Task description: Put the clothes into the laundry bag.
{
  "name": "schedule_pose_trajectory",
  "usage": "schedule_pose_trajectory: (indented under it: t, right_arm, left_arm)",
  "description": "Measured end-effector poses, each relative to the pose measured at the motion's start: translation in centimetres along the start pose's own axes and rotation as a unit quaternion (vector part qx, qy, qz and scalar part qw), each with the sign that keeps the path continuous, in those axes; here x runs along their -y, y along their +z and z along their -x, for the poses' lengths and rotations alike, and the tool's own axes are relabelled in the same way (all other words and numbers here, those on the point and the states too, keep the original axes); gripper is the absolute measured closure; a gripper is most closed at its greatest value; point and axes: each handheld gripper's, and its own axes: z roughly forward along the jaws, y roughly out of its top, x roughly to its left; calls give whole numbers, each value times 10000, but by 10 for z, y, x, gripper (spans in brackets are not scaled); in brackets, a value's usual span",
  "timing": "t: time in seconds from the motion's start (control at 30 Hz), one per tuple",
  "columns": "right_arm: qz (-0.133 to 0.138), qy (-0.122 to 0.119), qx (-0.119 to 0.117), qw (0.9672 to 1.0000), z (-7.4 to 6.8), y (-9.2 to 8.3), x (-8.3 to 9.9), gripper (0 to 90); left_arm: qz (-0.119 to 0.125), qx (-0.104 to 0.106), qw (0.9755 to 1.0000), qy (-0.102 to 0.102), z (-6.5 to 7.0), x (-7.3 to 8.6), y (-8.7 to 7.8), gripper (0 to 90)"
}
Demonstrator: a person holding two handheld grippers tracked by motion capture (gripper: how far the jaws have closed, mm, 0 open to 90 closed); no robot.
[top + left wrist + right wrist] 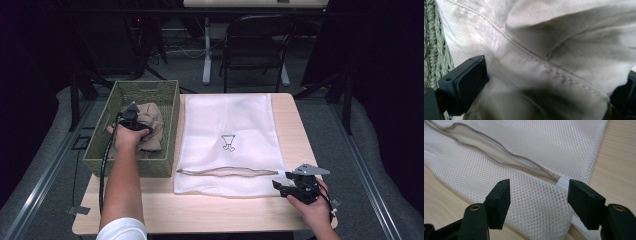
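My left claw [131, 116] is down in the basket [167, 100], which sits at the counter's [295, 125] far left corner, its near end reaching toward the middle of the left edge. In the left gripper view the jaws stand spread, one at each side of the frame, with the beige garment [544, 60] bulging between them; a stitched seam runs diagonally across the fold. The left jaw lies against the cloth, but I cannot tell whether the jaws are actually gripping it. The basket's green weave [430, 50] shows just beyond that jaw. From the high view the garment [152, 125] lies bunched in the basket's middle, with my hand [127, 135] over its left part.

My right claw [289, 186] sits near the counter's near right corner, at the near right corner of the mesh bag [227, 120]. The bag lies flat across the middle of the counter, just beside the basket, with a small printed mark on it. In the right gripper view the jaws are spread wide, holding nothing, and hover over the mesh [536, 202]. The zipper [499, 157] gapes open and runs along the bag's near end; its white end tab [562, 183] lies just beside the right jaw.
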Motion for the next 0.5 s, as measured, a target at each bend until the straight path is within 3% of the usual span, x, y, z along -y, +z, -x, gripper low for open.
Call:
schedule_pose_trajectory:
  t: [0.27, 0.5]
  right_arm:
    - [5, 9, -17, 10000, 0, 1, 0, 347]
    - [-3, 12, 0, 10000, 0, 1, 0, 347]
  left_arm:
    - [-49, 176, 9998, -57, -2, -1, -1, 91]
    - [-47, 152, 9999, -51, -1, -2, -4, 207]
